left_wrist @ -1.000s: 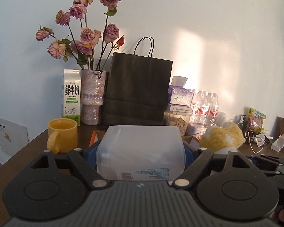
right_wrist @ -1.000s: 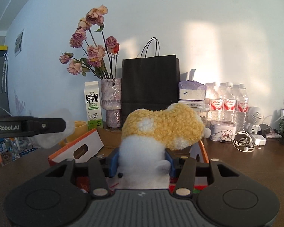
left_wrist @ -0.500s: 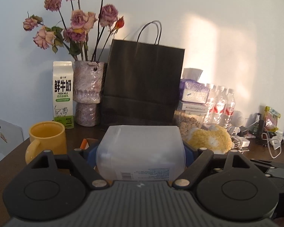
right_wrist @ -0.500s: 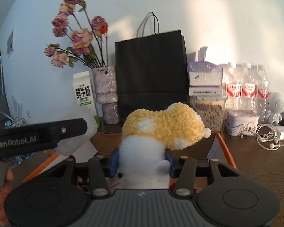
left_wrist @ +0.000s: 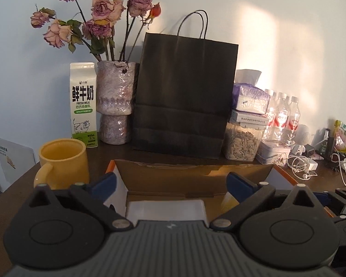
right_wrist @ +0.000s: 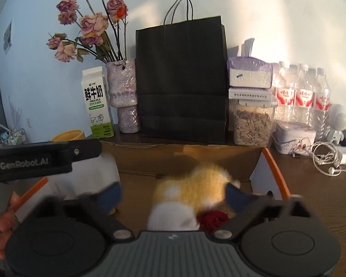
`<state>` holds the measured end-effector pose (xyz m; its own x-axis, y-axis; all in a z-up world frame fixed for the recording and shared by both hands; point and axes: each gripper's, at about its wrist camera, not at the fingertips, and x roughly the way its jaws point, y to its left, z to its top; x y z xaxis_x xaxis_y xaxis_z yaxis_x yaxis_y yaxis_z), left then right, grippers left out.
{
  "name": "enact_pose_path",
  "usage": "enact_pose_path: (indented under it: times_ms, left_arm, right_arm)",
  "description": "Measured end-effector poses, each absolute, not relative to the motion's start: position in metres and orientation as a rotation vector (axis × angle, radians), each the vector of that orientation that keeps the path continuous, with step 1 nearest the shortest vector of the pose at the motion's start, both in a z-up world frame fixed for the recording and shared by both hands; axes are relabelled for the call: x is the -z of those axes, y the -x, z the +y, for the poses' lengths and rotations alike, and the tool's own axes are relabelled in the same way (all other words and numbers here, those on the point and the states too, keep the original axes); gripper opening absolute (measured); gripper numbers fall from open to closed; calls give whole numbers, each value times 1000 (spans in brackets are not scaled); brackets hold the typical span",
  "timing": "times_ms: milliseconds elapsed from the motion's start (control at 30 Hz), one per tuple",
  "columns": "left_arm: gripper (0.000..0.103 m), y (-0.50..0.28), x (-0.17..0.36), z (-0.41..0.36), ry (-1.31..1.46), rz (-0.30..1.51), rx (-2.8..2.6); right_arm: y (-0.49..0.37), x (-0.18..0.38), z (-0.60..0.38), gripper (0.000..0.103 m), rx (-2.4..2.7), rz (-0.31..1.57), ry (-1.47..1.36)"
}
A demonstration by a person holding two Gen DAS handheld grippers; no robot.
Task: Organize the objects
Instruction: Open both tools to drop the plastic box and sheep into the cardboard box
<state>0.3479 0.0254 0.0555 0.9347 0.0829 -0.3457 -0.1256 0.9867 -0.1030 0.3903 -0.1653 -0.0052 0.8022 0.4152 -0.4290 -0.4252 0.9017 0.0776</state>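
Note:
Over an open cardboard box (left_wrist: 191, 175) with orange edges, my left gripper (left_wrist: 171, 183) has its jaws opening wide. A translucent white container (left_wrist: 166, 210) lies loose in the box below them, touching neither pad. My right gripper (right_wrist: 174, 195) hangs over the same box (right_wrist: 219, 157), its jaws opening too. A yellow and white plush toy (right_wrist: 191, 189), blurred, sits between them, free of the pads, beside something red (right_wrist: 213, 219). In the right wrist view the left gripper's black finger (right_wrist: 76, 152) crosses at the left above the blurred container (right_wrist: 92, 177).
Behind the box stand a black paper bag (left_wrist: 184, 97), a vase of dried roses (left_wrist: 115, 106), a milk carton (left_wrist: 83, 106) and a seed jar (left_wrist: 242, 143) under tissue packs. A yellow mug (left_wrist: 62, 161) is left of the box. Water bottles (right_wrist: 304, 94) and cables (right_wrist: 327, 157) are at right. A hand (right_wrist: 2, 226) shows at left.
Both grippers moved forward over the box and opened. The white container left the left jaws and lies in the box. The plush toy left the right jaws and dropped lower.

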Motion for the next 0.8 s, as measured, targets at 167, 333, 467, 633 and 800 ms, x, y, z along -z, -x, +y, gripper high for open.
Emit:
enact_pose_path:
  times_ms: [167,333,467,633,800]
  left_arm:
    - [103,-351,-53,26,126,381,-114]
    - [103,-352,-52,25,125,391,-115]
    - [103,-352,-52,25,125,396,-113]
    - [103,-349,-54,25,128,389,-110]
    - [103,-340,-60,23,129,368,-102]
  right_arm:
    - [-390,3,-164,103,-425,464,39]
    - [-393,6,-165,103,-413,477,37]
    - [-393,7,-165,103,-413,480,41]
    - [-392,5,-165,103,-415,475,46]
    - [-386,-1,-167,103,-413,453,50]
